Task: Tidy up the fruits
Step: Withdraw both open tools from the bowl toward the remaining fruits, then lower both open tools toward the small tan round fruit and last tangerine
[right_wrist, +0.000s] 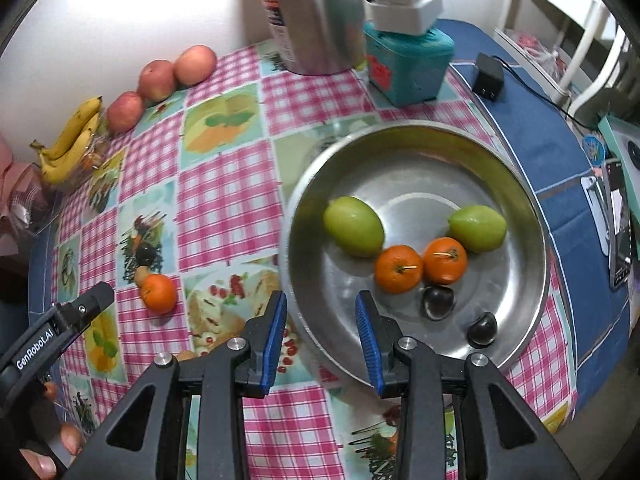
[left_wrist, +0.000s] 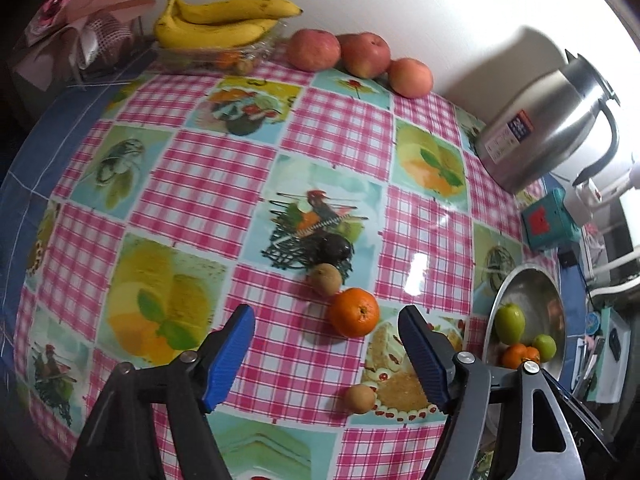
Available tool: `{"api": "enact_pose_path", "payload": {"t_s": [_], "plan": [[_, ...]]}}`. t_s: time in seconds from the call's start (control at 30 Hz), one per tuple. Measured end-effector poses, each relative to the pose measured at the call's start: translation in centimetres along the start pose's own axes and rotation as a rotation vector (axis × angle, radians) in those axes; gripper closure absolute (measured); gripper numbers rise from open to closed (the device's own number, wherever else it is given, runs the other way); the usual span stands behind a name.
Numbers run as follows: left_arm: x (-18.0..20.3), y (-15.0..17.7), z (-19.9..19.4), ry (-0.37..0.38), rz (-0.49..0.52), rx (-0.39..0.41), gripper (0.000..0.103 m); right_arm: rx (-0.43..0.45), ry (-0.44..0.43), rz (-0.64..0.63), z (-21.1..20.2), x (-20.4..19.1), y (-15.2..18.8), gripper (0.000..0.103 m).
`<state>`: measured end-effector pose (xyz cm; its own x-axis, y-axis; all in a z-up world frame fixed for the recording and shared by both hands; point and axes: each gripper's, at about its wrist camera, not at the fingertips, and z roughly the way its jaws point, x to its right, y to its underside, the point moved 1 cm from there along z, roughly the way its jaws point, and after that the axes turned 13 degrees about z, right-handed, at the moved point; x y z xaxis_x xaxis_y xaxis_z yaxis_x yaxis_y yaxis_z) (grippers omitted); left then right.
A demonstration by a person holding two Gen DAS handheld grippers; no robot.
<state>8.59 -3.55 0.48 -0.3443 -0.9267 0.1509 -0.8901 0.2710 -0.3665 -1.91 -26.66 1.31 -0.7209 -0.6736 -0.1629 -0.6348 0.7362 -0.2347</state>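
Table (left_wrist: 344,128), checked pink cloth with fruit pictures.

Metal bowl (right_wrist: 520,208), near the table's right edge: two green fruits (right_wrist: 354,226), two small oranges (right_wrist: 399,269), two dark round fruits (right_wrist: 439,303).

Loose on the cloth, mid-table: one orange (left_wrist: 354,312); a brown fruit (left_wrist: 327,279) just behind it; a dark fruit (left_wrist: 335,249) behind that; a second small brown fruit (left_wrist: 360,399) nearer the front edge.

Back edge by the wall: three apples (left_wrist: 314,49) in a row; bananas (left_wrist: 224,20) on a clear dish at the back left corner.

Left gripper (left_wrist: 327,354): jaws wide apart, nothing between them, above the loose orange.

Right gripper (right_wrist: 321,342): jaws narrowly parted, holding nothing, over the bowl's near rim.

Steel kettle (left_wrist: 548,120), back right.
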Motion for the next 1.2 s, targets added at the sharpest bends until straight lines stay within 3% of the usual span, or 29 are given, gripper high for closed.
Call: {"api": "enact_pose_path", "payload": {"t_s": [0.13, 0.23, 0.3, 0.57, 0.67, 0.77, 0.87, 1.2], "plan": [[-0.3, 0.2, -0.3, -0.006, -0.001, 0.005, 0.023, 0.015, -0.002, -0.006, -0.3, -0.4, 0.2, 0.055], [-0.1, 0.2, -0.2, -0.014, 0.006, 0.001, 0.017, 0.023, 0.005, -0.014, -0.4, -0.7, 0.2, 0.05], [0.0, 0.3, -0.2, -0.021, 0.011, -0.001, 0.012, 0.031, 0.024, -0.026, -0.4, -0.8, 0.3, 0.042], [0.1, 0.5, 0.1, -0.053, 0.036, -0.005, 0.0, 0.004, 0.029, -0.052, 0.5, -1.3, 0.7, 0.038], [0.1, 0.6, 0.2, -0.055, 0.043, -0.004, 0.0, 0.015, 0.019, -0.067, 0.5, -1.6, 0.8, 0.026], [0.1, 0.6, 0.1, -0.066, 0.046, 0.004, 0.0, 0.027, 0.004, -0.08, 0.4, -2.0, 0.9, 0.024], [0.0, 0.7, 0.0, -0.077, 0.051, 0.012, 0.0, 0.03, -0.011, -0.09, 0.5, -2.4, 1.1, 0.009], [-0.6, 1.1, -0.5, -0.095, 0.069, 0.01, 0.0, 0.003, -0.047, -0.145, 0.8, -4.4, 2.1, 0.009]]}}
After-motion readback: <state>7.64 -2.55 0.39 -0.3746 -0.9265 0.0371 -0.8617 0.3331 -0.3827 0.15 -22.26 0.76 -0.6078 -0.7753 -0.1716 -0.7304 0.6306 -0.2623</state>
